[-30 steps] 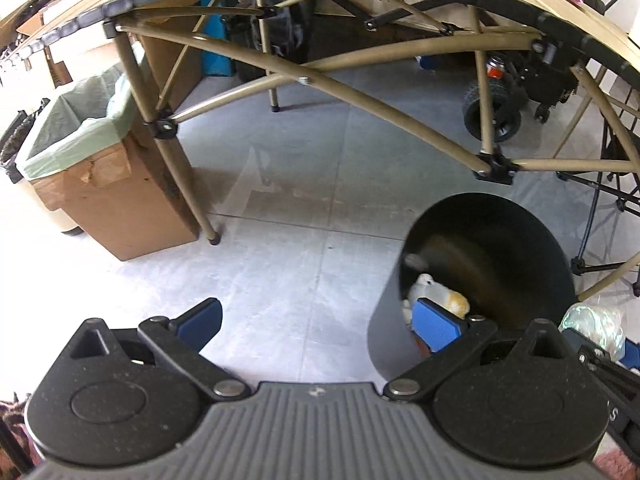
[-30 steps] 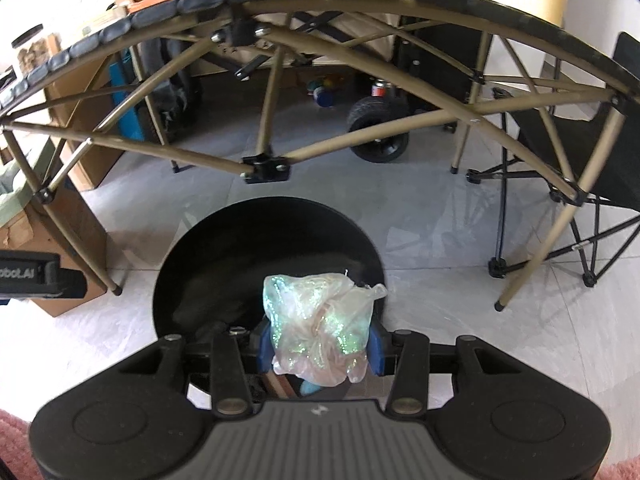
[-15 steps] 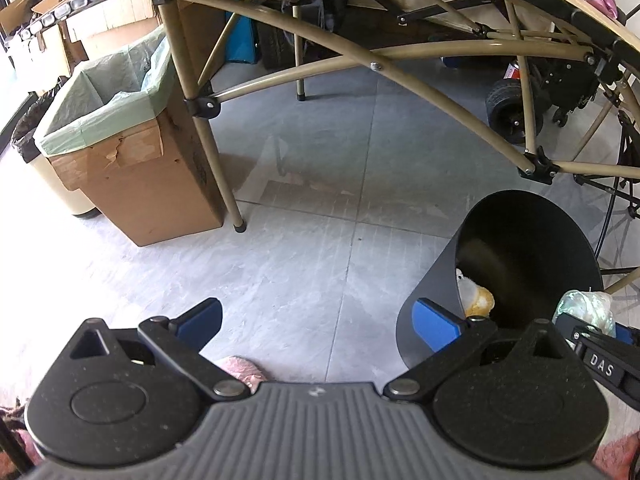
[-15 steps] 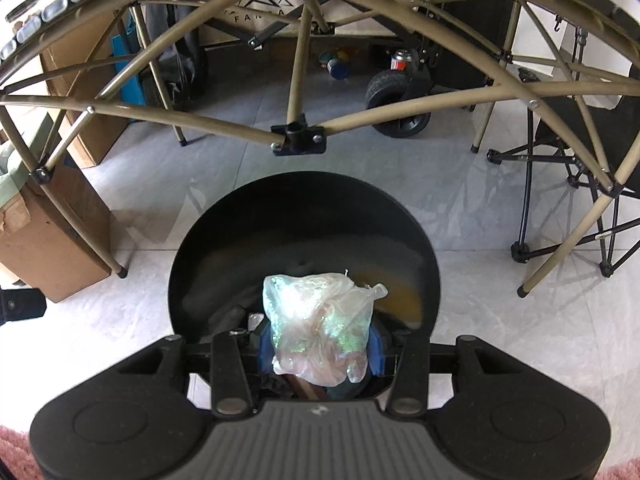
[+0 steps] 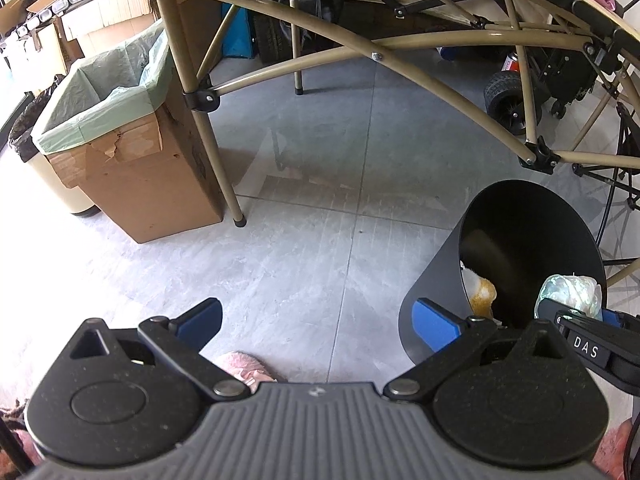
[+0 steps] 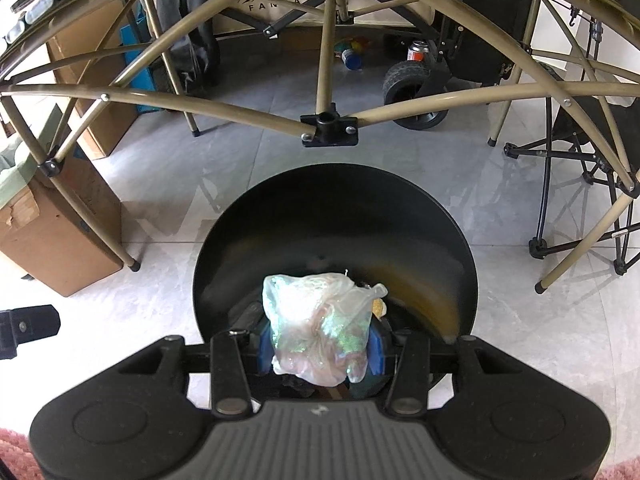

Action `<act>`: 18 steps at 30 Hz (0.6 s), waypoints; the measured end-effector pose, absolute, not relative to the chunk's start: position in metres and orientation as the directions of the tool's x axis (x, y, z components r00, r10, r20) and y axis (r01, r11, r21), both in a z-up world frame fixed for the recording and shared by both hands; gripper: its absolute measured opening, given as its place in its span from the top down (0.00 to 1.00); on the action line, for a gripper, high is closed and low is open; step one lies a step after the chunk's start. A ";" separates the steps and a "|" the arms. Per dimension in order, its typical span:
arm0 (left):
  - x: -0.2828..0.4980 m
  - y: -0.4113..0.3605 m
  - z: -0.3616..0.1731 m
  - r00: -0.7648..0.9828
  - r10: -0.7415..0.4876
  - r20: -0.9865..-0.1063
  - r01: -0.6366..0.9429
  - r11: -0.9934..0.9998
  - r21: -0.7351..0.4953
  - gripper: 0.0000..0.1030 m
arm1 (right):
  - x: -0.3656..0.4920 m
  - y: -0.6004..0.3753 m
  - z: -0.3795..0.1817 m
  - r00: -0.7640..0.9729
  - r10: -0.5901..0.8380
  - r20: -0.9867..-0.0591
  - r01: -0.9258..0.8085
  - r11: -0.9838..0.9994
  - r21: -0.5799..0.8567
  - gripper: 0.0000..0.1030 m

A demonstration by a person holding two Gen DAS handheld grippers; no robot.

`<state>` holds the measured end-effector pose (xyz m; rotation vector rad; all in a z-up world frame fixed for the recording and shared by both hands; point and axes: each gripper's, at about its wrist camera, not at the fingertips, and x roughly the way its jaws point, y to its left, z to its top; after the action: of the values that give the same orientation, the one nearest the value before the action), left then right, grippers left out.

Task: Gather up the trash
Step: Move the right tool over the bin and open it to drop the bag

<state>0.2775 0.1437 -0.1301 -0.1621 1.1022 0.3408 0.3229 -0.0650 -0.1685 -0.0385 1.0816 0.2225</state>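
Right gripper (image 6: 320, 350) is clamped on the crumpled plastic bag (image 6: 320, 328), blue pads pressing both sides. Since a second ago the black bin (image 6: 440, 216) has grown in the right wrist view and the bag now hangs over its open mouth, near side, instead of short of the rim. Grip unchanged over that second. Judgement: carry step basically done, release is next; bag should drop inside if let go here.

Left gripper (image 5: 316, 320) has its fingers wide apart, nothing between them, hovering over bare floor tile. It shifted sideways over the last second, then settled: the bin sits further right in its view now. Right pad (image 5: 434, 322) is just beside the bin's outer wall; cannot tell if touching.

Inside the bin: yellow-white trash (image 5: 478, 286) already lying low against the left wall. In the left wrist view the bag (image 5: 568, 290) sits at the rim's near right.

Edges: bin rim circles the bag with room left, right and far; near rim is hidden behind the gripper body. Pink rug (image 5: 244, 366) at the near edge, underfoot.

Further out: tan folding-table frame (image 6: 328, 128) arches overhead, its black joint just beyond the bin's far rim, so lifting out means coming back toward near. Table leg (image 5: 220, 168) and lined cardboard box (image 5: 132, 184) far left, well apart. Folding chair (image 6: 580, 168) far right. Open floor between bin and box.
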 end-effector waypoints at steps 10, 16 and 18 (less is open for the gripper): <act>0.278 0.143 -0.131 0.402 0.190 -0.896 -0.343 0.938 0.045 0.00 | 0.327 -0.072 -0.169 0.455 0.113 -0.883 -0.141 0.989 0.054 0.14; 0.278 0.142 -0.132 0.398 0.192 -0.897 -0.344 0.938 0.049 0.00 | 0.327 -0.075 -0.170 0.439 0.129 -0.889 -0.143 0.987 0.072 0.09; 0.278 0.141 -0.132 0.398 0.193 -0.897 -0.343 0.938 0.050 0.00 | 0.326 -0.075 -0.169 0.444 0.128 -0.887 -0.143 0.987 0.071 0.07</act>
<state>0.2783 0.1414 -0.1319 -0.1512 1.1119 0.3409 0.3264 -0.0748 -0.1692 -0.0154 1.0984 0.1679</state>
